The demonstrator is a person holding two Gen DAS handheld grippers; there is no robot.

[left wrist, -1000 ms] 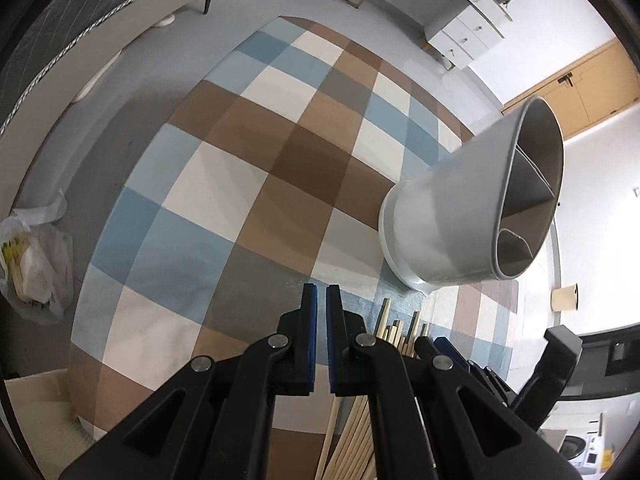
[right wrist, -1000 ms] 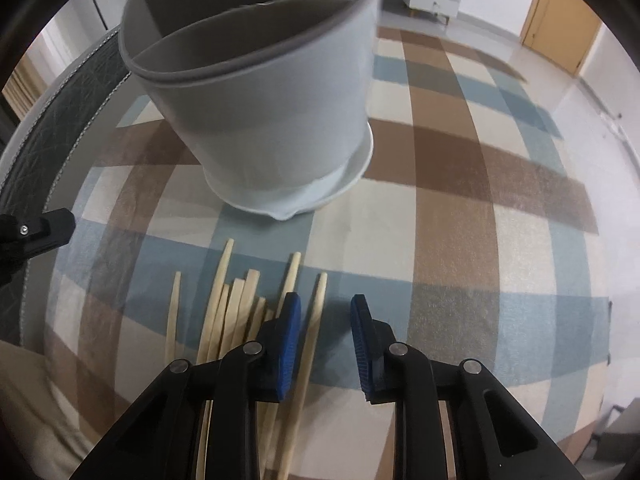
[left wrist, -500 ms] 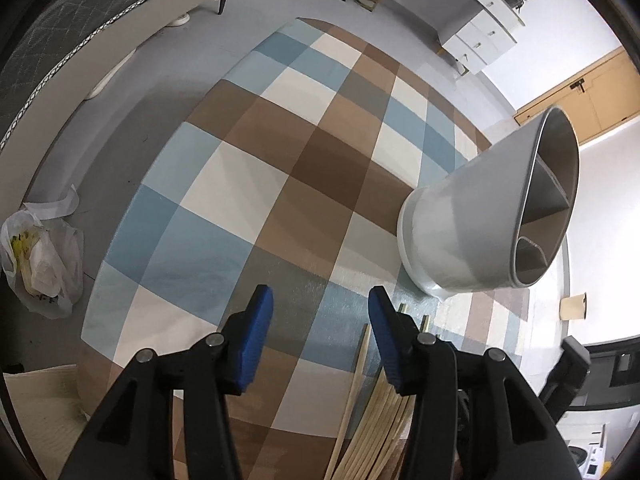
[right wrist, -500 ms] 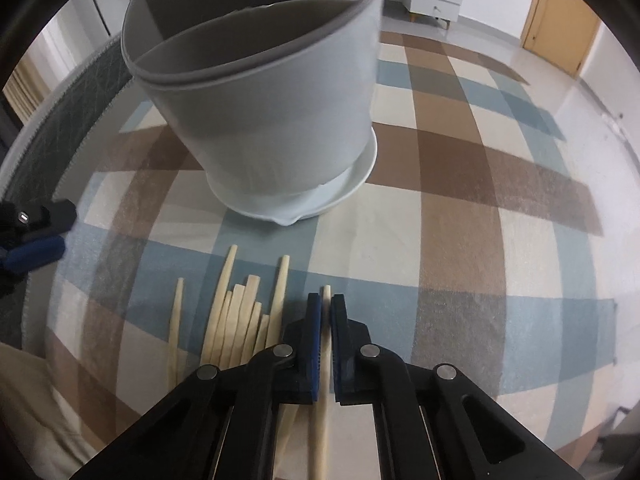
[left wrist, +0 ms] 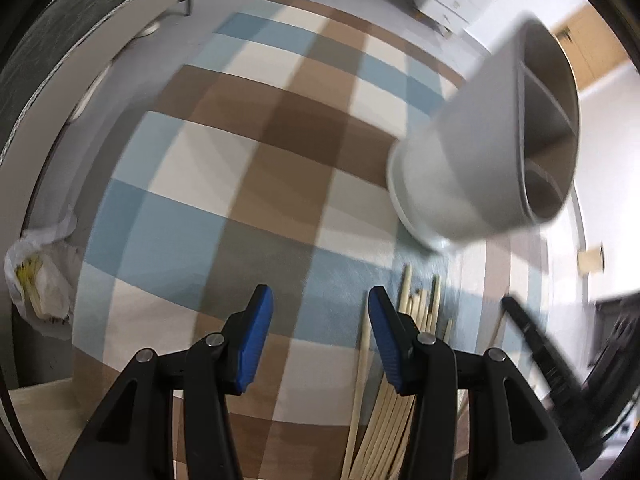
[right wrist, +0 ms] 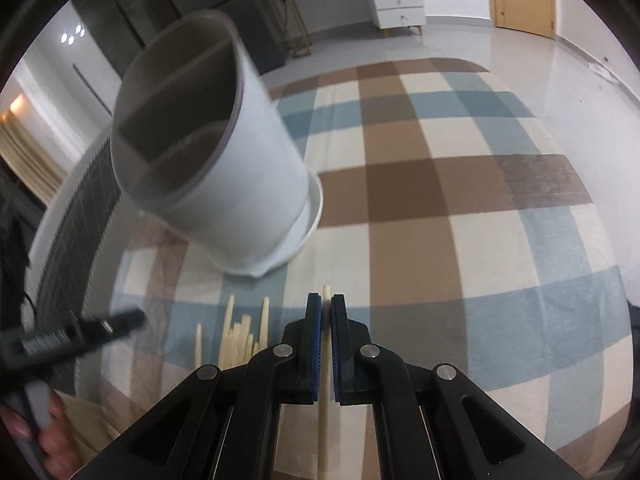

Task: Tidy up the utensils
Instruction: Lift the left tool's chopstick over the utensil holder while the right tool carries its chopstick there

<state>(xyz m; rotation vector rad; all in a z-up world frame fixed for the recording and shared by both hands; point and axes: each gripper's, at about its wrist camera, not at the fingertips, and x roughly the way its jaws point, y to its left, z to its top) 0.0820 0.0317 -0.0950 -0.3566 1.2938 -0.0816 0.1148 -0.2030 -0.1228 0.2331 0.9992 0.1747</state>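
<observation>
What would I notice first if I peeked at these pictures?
Probably the big white utensil holder, standing at the back of the checked tablecloth. Next, the right hand-held gripper, pinching one wooden chopstick, with more chopsticks lying to its left. The left hand-held gripper is open.

A round table under a checked cloth (right wrist: 460, 216) of blue, brown and cream carries everything. Ahead and left of the right tool stands a white divided holder (right wrist: 224, 184) in its saucer — upright. Loose wooden chopsticks (right wrist: 240, 340) lie just left of that tool — between it and the holder.
</observation>
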